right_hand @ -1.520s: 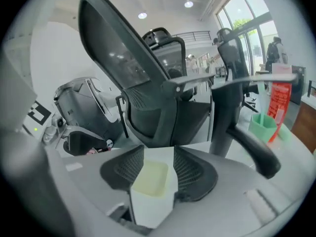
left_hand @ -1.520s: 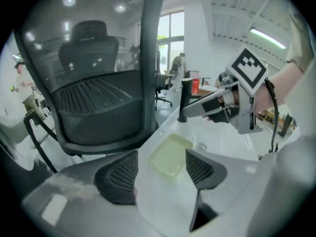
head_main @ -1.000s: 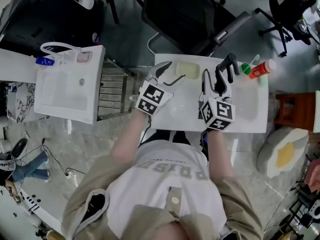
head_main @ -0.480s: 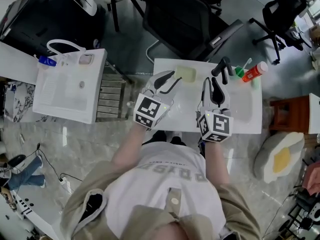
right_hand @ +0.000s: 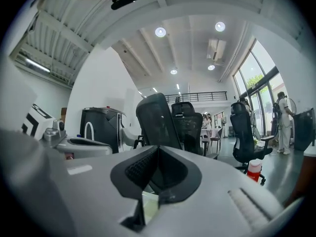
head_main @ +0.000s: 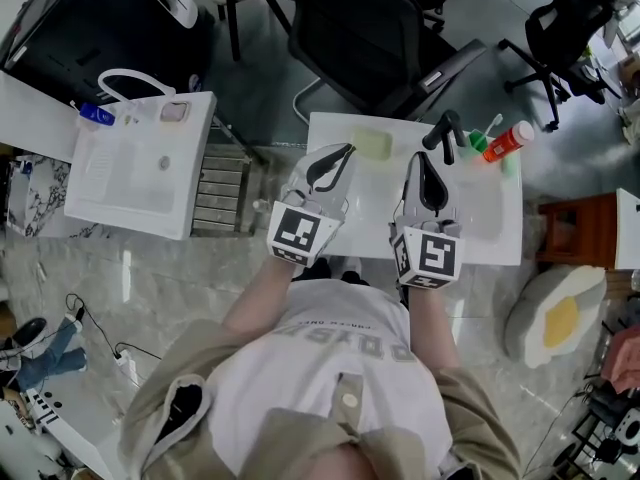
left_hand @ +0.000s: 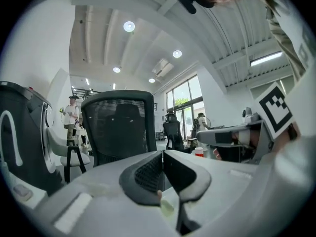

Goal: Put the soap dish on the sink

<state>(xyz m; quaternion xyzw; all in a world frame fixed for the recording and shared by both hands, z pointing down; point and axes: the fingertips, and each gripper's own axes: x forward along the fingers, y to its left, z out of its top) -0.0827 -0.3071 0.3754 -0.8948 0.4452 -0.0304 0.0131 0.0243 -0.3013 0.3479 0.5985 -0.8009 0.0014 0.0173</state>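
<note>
Looks like the closing step: soap dish resting on the counter just left of the faucet, left gripper and right gripper just clenched shut on nothing on the faucet's near side, leaving only withdrawal.

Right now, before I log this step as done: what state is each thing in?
Left gripper: shut, empty, jaws just closed.
Right gripper: shut, empty, jaws just closed.
Soap dish: lying flat on the sink, ungripped.
Bottle: upright, capped.
</note>
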